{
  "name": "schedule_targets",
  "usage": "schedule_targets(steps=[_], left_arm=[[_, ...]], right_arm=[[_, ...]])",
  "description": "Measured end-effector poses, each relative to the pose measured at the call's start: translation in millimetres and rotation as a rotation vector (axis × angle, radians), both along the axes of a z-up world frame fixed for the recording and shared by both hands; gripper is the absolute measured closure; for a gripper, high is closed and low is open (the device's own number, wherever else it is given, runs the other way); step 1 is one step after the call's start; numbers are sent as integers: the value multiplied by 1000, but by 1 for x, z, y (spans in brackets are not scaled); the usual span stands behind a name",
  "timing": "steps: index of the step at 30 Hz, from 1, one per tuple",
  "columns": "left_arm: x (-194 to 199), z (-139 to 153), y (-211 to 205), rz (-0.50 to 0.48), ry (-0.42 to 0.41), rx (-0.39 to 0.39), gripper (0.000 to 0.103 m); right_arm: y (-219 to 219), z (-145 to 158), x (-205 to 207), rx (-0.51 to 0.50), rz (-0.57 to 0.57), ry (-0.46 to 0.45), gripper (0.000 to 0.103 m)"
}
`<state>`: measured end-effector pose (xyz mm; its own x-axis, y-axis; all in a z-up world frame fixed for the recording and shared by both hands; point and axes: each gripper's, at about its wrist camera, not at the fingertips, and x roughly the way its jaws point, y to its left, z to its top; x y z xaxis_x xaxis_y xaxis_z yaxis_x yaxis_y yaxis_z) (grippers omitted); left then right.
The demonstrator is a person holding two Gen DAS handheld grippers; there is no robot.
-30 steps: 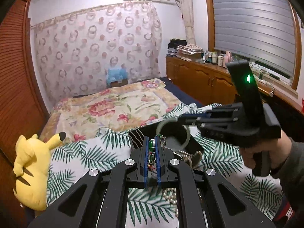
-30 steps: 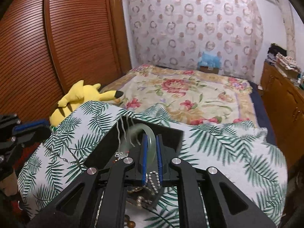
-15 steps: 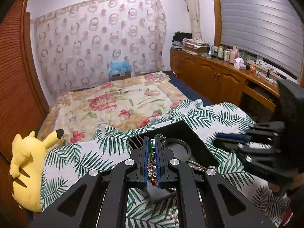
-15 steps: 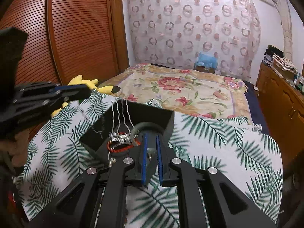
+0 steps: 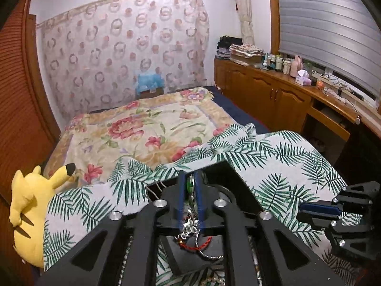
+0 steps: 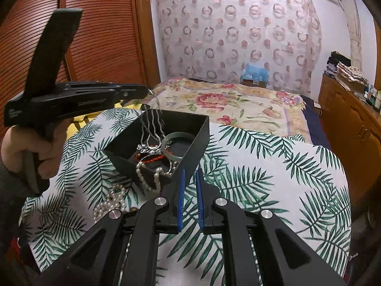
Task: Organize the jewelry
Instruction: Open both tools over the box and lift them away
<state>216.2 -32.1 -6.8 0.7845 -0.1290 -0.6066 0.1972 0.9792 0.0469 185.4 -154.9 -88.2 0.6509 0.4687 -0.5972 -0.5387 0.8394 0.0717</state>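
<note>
A black open box (image 6: 193, 140) sits on the palm-leaf cloth (image 6: 273, 186). In it lie a grey-green bangle (image 6: 177, 136), silver chains, a red cord bracelet (image 6: 152, 159) and a pearl strand (image 6: 154, 178) spilling over its near wall. My left gripper (image 5: 190, 186) is shut on a green-beaded chain piece (image 5: 190, 184) that hangs down into the box; it also shows in the right wrist view (image 6: 142, 90) above the box's left corner. My right gripper (image 6: 189, 178) is empty, jaws slightly apart, just in front of the box; it shows at the right edge of the left wrist view (image 5: 316, 211).
More pearls (image 6: 112, 200) lie on the cloth left of the box. A yellow plush toy (image 5: 28, 212) sits at the cloth's left edge. A floral bed (image 5: 147, 128) lies behind, a wooden cabinet (image 5: 273, 95) to the right, a slatted wardrobe (image 6: 95, 35) to the left.
My right gripper has let go of the bangle, which now lies in the box, and has drawn back toward me. My left gripper has risen over the box, chain still held.
</note>
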Motion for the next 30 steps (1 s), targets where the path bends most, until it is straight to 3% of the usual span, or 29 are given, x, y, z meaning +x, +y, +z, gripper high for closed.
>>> schedule_targets(steps=[9, 15, 19, 30], left_arm=[[-57, -14, 3, -40, -2, 11, 70], [-89, -34, 12, -49, 45, -8, 70], [-104, -49, 20, -43, 82, -21, 70], [-122, -80, 31, -43, 164, -47, 70]], right_arm=[[-6, -17, -30, -7, 22, 34, 90], [4, -34, -39, -30, 38, 71, 90], [12, -40, -41, -43, 59, 86, 79], [34, -57, -47, -162, 94, 107, 79]])
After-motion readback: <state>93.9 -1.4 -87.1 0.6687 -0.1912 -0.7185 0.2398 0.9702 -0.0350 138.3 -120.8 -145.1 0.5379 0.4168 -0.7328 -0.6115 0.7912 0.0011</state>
